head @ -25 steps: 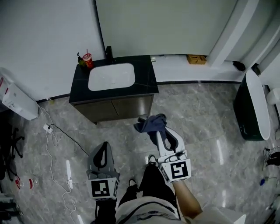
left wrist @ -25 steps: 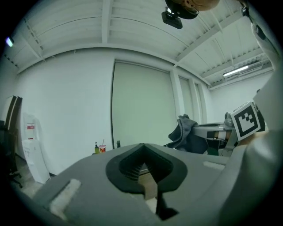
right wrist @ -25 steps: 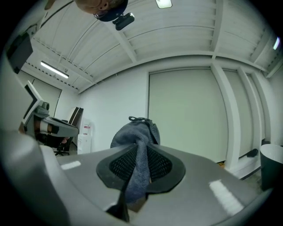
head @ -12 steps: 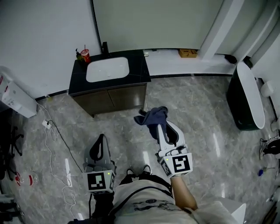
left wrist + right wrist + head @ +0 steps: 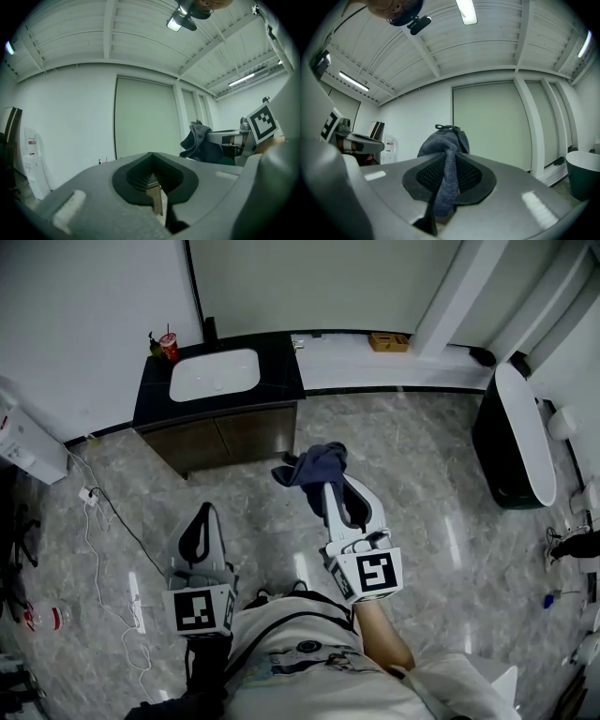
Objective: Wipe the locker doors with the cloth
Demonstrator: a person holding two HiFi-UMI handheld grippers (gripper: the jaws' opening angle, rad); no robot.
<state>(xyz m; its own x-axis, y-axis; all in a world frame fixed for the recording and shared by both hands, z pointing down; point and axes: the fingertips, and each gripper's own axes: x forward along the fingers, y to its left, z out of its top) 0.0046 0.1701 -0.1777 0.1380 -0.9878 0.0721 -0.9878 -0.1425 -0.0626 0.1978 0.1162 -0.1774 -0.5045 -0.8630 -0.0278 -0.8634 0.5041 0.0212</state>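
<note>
Right gripper (image 5: 325,491): clenched on cloth (image 5: 313,468), with the bulk bunched past the tips. Judged a carry grip that leaves a pad free for wiping.
Left gripper (image 5: 201,518): jaws together, nothing between them; held alongside as a spare.
Cloth position: in the air over the floor (image 5: 422,474), touching no door.
Floor: glossy grey marble-look tile.
Room: sink (image 5: 215,374) by a white wall (image 5: 84,324); no lockers made out, so wiping judged not begun.

Two tools (image 5: 203,514) (image 5: 330,493), one cloth (image 5: 313,465), one sink (image 5: 214,375), one red cup (image 5: 170,347).
</note>
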